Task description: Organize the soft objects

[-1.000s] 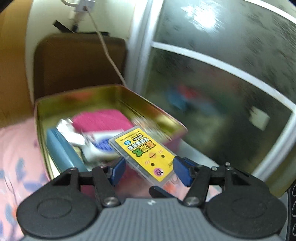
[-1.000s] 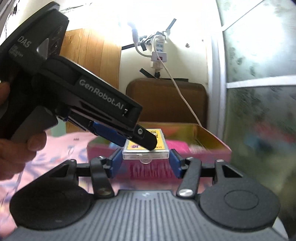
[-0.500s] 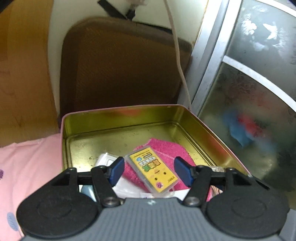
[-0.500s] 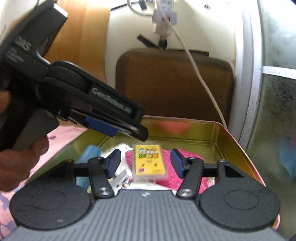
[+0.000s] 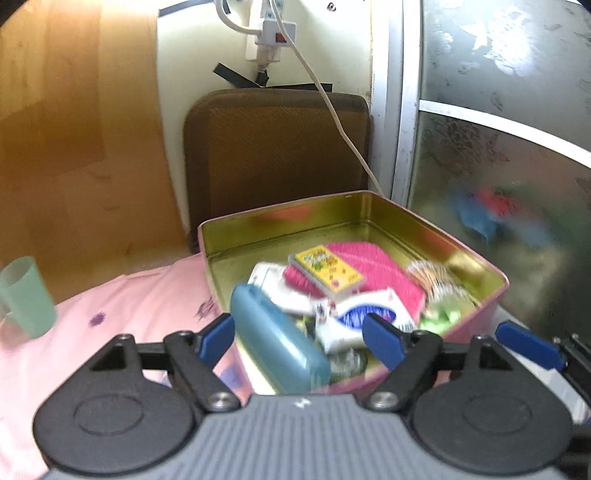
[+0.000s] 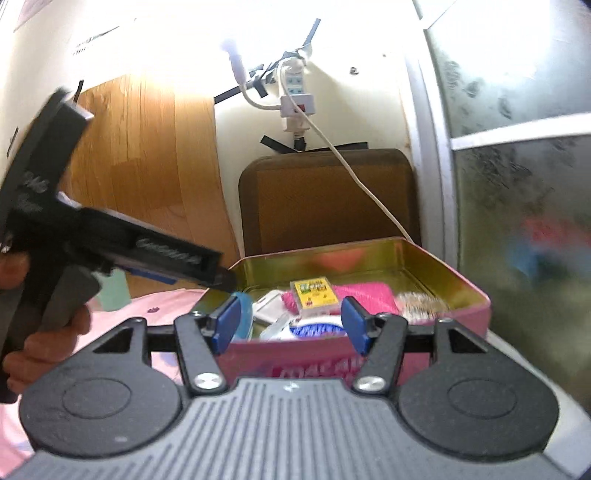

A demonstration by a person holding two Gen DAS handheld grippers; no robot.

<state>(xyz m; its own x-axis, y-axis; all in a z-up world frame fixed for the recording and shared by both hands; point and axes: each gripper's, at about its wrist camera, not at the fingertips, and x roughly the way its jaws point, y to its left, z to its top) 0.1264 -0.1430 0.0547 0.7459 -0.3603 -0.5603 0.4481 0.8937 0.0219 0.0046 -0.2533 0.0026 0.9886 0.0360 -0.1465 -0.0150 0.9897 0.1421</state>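
The open rectangular pink tin with a gold interior sat on a pink floral bedsheet, its far side close to a brown padded cushion that leaned against the wall. Inside the tin, a bright pink knitted cloth lay toward the middle, and a small yellow card pack in a clear case rested tilted on the cloth's left part. A teal hard plastic case lay along the tin's near left side, with a white packet bearing a blue oval just beside it. Toward the tin's right side were a bristly pale brush-like thing and something green, too blurred to identify.

The left gripper hovered at the tin's near edge, its blue-padded fingers spread wide apart and holding nothing. The right gripper was likewise outside the tin's near wall, its fingers wide apart and empty. In the right wrist view, the left gripper's black body was held by a hand over the sheet left of the tin.

A mint green plastic cup stood on the sheet near its left edge. A white power strip hung on the wall above the cushion.
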